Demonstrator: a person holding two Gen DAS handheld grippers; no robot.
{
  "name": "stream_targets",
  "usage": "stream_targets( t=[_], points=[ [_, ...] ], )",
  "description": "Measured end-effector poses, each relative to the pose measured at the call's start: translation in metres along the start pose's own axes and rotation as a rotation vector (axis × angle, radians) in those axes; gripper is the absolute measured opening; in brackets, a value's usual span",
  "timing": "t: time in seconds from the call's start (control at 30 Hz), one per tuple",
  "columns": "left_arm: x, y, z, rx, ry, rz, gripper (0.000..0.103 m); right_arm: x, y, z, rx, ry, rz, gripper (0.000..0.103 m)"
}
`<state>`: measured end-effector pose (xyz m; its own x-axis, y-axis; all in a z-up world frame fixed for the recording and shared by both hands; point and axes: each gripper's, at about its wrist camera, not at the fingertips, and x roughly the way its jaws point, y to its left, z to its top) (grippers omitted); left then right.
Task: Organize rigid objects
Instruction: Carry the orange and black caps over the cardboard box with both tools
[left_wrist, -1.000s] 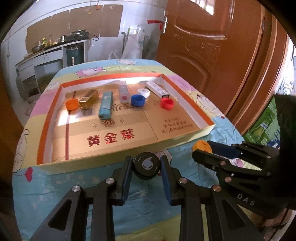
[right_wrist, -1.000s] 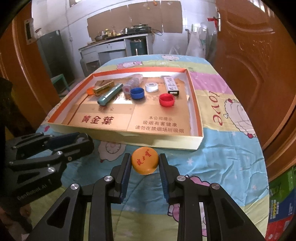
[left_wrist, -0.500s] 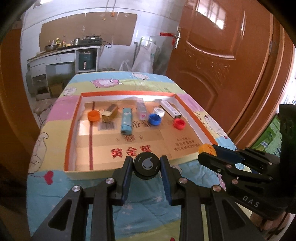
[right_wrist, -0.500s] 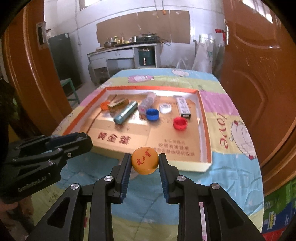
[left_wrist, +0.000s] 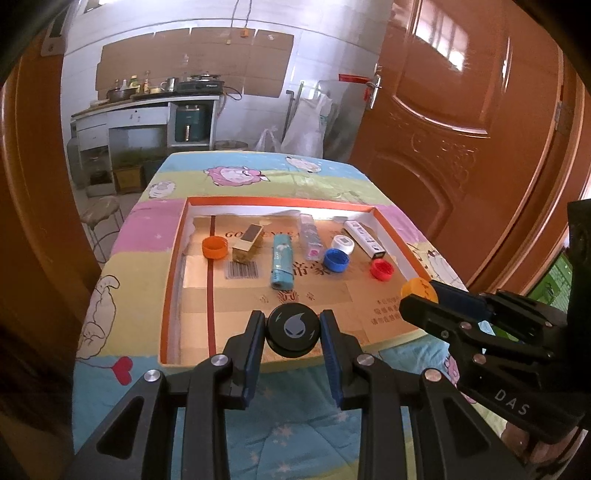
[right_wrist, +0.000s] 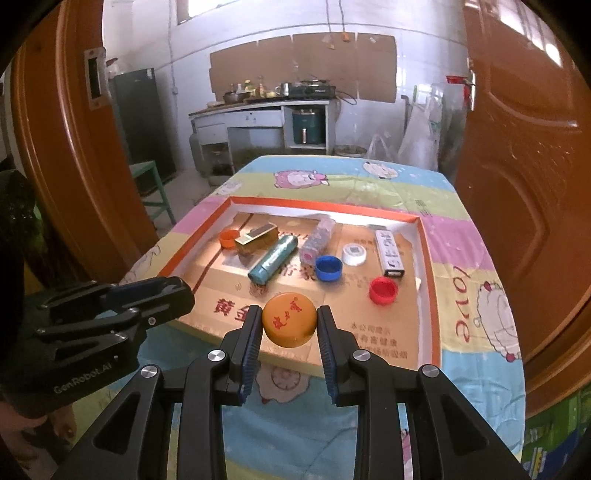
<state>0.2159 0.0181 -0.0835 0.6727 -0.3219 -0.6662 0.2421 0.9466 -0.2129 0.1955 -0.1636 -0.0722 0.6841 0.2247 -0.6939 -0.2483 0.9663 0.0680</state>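
Kitchen clutter sits way at the back, and up front a cartoon-sheep tablecloth (left_wrist: 258, 177) is spread over the table with a shallow orange-rimmed cardboard tray (left_wrist: 170, 280) on it. Lined up along the tray's far half: an orange cap (left_wrist: 214, 247), a gold box (left_wrist: 248, 243), a teal tube (left_wrist: 282, 266), a clear little bottle (left_wrist: 309, 236), a blue cap (left_wrist: 336, 260), a white cap (left_wrist: 343, 244), a white box (left_wrist: 365, 239) and a red cap (left_wrist: 382, 269).

A black cap (left_wrist: 293, 329) is pinched between the pads of the left gripper (left_wrist: 293, 332), and an orange lid with red lettering (right_wrist: 290, 319) is pinched the same way by the right gripper (right_wrist: 290, 325). Both are carried in the air over the tray's near edge, not yet set down.

To get this step right, both should probably be kept level and brought forward over the bare near half of the tray, then lowered until the bottoms touch before the jaws are let go, otherwise round caps can be expected to roll. Spots should be picked well apart so the two grippers aren't bumped together, and clear of the row already laid out.
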Motion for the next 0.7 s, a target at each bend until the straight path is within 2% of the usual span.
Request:
stream_targets(
  t=[0.7],
  points=[
    [0.029, 0.026, 0.030, -0.044, -0.001, 0.045, 0.031, 0.043, -0.008, 0.024, -0.013, 0.020, 0.028, 0.030]
  ],
)
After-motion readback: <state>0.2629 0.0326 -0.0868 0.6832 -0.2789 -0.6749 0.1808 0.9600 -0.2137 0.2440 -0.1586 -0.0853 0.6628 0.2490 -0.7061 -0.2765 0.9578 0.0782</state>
